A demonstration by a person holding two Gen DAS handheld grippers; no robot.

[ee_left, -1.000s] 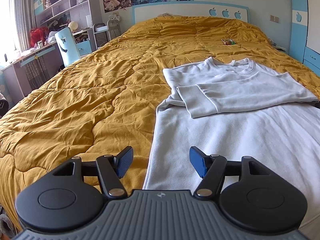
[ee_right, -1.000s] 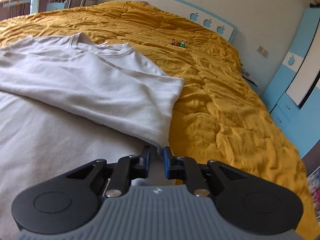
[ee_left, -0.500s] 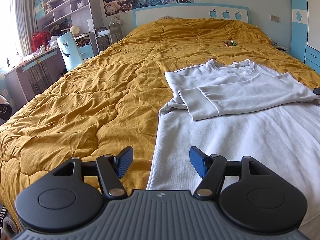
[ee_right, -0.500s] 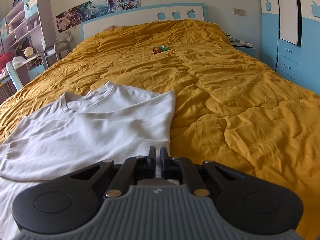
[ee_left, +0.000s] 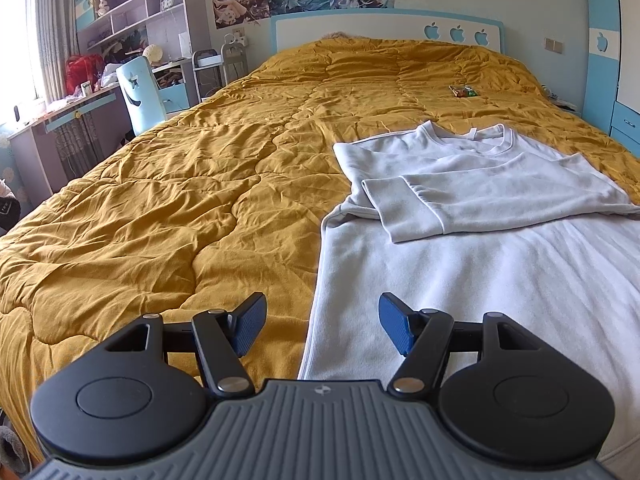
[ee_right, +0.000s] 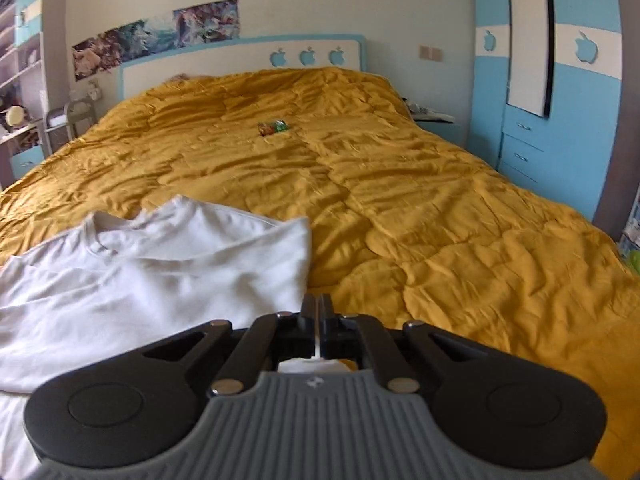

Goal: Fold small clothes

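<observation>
Sweatshirt (ee_left: 480, 248), soft and floppy, lies on our yellow quilt (ee_left: 180, 200); right gripper (ee_right: 319, 320) pinches its right edge, left gripper (ee_left: 322, 322) gapes wide, best grasping its left hem.

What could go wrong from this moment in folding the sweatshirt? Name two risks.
The right gripper pinches only a thin edge of the white sweatshirt, so the cloth may slip out. The left gripper stands open over the opposite hem, holding nothing, so a one-sided lift could undo the folded sleeve.
</observation>
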